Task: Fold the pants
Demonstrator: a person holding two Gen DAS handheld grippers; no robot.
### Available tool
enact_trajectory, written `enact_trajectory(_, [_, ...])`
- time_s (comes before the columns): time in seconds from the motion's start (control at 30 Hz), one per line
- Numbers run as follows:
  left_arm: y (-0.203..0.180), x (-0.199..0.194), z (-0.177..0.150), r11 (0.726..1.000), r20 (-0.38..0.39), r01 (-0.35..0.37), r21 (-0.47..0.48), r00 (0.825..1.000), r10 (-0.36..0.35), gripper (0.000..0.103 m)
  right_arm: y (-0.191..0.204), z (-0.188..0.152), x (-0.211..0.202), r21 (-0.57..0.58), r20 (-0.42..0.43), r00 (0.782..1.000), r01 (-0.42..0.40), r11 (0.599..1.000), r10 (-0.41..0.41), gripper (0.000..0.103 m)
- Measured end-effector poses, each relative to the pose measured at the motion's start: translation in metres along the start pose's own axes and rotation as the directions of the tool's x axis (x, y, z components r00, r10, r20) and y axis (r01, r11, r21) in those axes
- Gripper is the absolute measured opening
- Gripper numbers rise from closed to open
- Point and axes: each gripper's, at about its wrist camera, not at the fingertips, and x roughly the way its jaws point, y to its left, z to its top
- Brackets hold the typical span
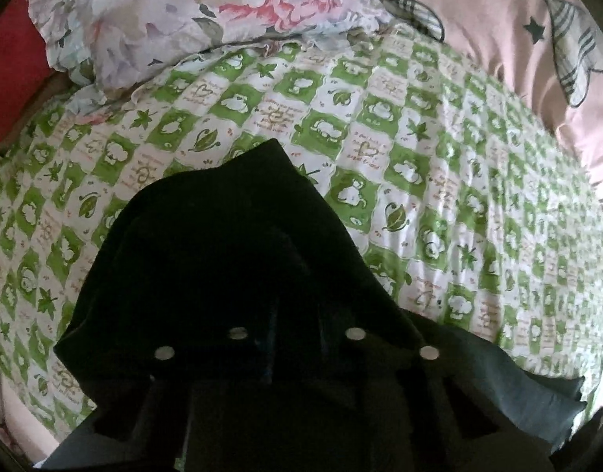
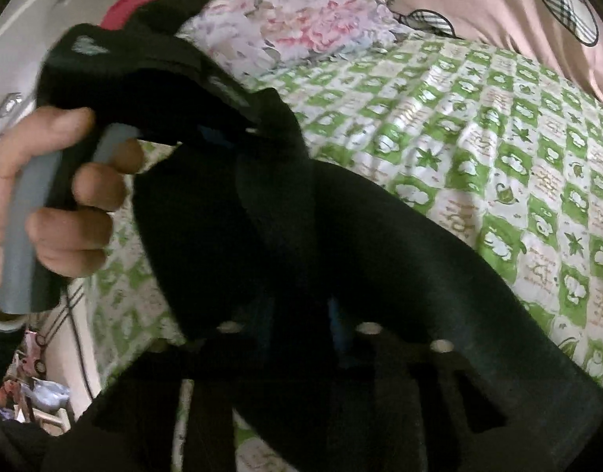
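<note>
While the black pants drape over the green checked bedsheet, both grippers are closed on the cloth: left gripper, right gripper. Only the right view shows the person's hand.

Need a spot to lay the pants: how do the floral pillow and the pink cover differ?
The floral pillow is crumpled and printed with pink and grey blooms; the pink cover is smooth and plain, with plaid leaves and a star. The pillow sits at the top left, the cover at the top right. Both rest on the green checked sheet, beyond the pants.
</note>
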Motion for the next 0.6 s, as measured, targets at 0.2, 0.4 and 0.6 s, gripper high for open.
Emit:
enact_trajectory(0.2, [0.018, -0.025, -0.010, 0.993, 0.087, 0.114, -0.028, 0.990, -0.111, 0.007, 0.001, 0.001, -0.010, -0.006, 0.020, 0.999, -0.032, 0.999, 0.032, 0.006])
enact_trajectory(0.4, [0.055, -0.058, -0.025, 0.963, 0.171, 0.247, -0.111, 0.959, -0.227, 0.006, 0.035, 0.008, -0.031, -0.121, 0.049, 0.998, -0.035, 0.992, 0.041, 0.006])
enact_trajectory(0.6, [0.102, -0.074, -0.064, 0.906, 0.229, 0.377, -0.191, 0.915, -0.332, 0.006, 0.070, 0.004, -0.043, -0.277, 0.061, 0.998, 0.035, 0.960, -0.019, 0.006])
